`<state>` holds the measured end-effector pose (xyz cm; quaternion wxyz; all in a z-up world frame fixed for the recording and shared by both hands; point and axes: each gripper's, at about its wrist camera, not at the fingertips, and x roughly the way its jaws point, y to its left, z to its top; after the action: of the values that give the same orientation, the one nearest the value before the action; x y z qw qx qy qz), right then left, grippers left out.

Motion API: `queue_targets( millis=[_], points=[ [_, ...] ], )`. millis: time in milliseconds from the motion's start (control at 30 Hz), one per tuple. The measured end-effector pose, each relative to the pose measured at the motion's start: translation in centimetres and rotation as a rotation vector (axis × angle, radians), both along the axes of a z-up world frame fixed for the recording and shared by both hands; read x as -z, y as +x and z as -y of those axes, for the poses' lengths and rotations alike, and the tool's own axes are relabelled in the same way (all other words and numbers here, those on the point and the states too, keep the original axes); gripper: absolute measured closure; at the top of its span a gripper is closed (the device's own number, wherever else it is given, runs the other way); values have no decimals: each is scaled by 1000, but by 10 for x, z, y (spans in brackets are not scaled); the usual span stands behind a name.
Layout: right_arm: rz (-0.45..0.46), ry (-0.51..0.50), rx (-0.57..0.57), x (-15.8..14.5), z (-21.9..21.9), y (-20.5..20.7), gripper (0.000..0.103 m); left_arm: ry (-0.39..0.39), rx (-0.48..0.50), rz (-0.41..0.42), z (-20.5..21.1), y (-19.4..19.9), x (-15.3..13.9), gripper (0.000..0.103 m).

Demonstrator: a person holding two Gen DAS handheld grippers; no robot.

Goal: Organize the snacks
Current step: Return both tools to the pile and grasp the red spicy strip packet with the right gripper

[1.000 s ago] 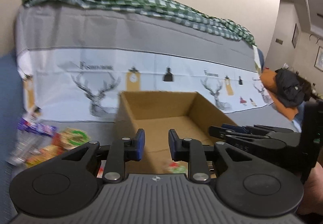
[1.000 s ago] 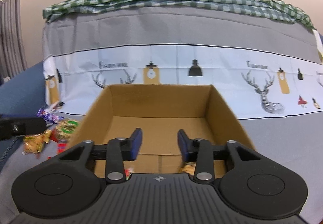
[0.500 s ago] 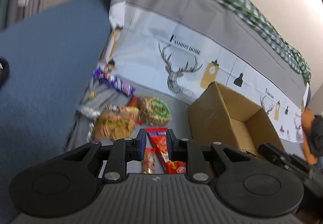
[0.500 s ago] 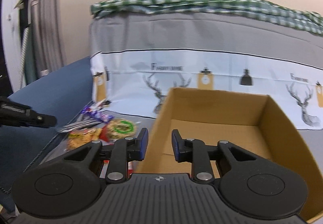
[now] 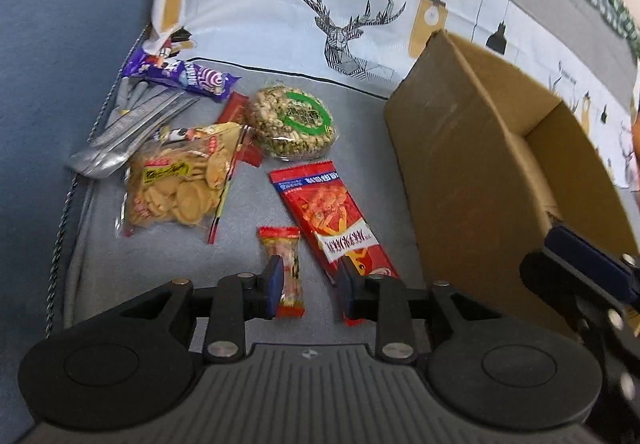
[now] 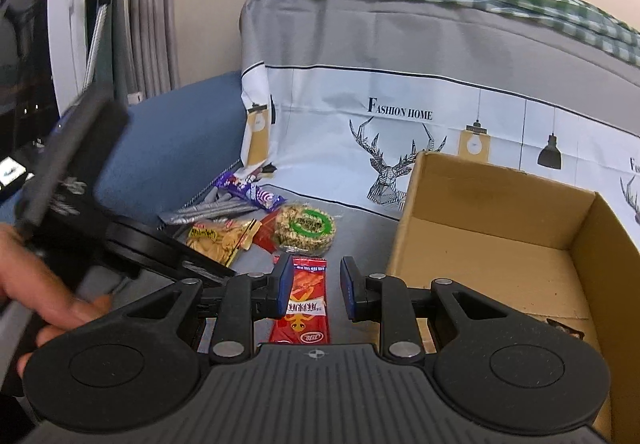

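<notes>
Left tongs [image 5: 310, 286] just widened, empty, over small red crinkly candy wrapper [image 5: 285, 268]: light, slippery, pinch mid-body. Right tongs [image 6: 314, 290] narrowest, empty, beside brown cardboard box [image 6: 500, 244].

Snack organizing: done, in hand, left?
Done: little; only one dark wrapper shows on the cardboard box floor. In hand: nothing. The left gripper has just been opening its jaws around the small red candy, not pressing it; the right gripper is empty. Left: that candy, long red packet, round peanut cake, cracker bag, purple bar, silver sachets, all outside the box.
</notes>
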<state>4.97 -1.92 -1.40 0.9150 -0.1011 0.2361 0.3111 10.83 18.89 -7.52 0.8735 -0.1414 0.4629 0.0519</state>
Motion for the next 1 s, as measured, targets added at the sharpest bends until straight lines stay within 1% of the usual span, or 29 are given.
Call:
queue_targets(
  millis=[33,67,267,300,333,367,467,533,633,700,733,833,900,967,1000],
  points=[
    [-1,-2,-3,1,-1,0,76,15,2,-6,2,4,2,66],
    [-4,-1,-7,1,-2,1,76,33,5,-20,4,9,7,65],
    [-17,-21,-5,5,-6,2,76,87,15,-94,7,23,25,65],
    [-18,-27,-4,6,-6,3,76,91,17,-109,6,24,28,68],
    [-18,-34,-3,7,-7,4,75,95,17,-126,4,24,30,80],
    [-20,-40,-2,9,-9,4,75,93,13,-142,2,23,32,81],
    [-18,-54,3,12,-12,6,75,56,-40,-142,-16,14,29,83],
    [3,-72,0,14,-17,3,74,25,-89,-151,-31,7,26,83],
    [86,-123,-21,19,-29,-9,74,-39,-154,-160,-52,-7,23,83],
    [129,-162,-49,25,-41,-17,74,-59,-187,-175,-61,-14,22,83],
    [135,-183,-59,29,-48,-20,74,-62,-200,-179,-65,-17,22,83],
    [113,-219,-67,42,-68,-18,74,-64,-228,-181,-72,-24,20,83],
    [68,-238,-41,51,-80,-9,73,-65,-230,-180,-73,-26,19,83],
    [-2,-255,-2,62,-90,6,64,-54,-218,-187,-70,-28,18,83],
    [-32,-260,26,68,-93,14,57,-50,-216,-189,-70,-28,19,83]
  ],
)
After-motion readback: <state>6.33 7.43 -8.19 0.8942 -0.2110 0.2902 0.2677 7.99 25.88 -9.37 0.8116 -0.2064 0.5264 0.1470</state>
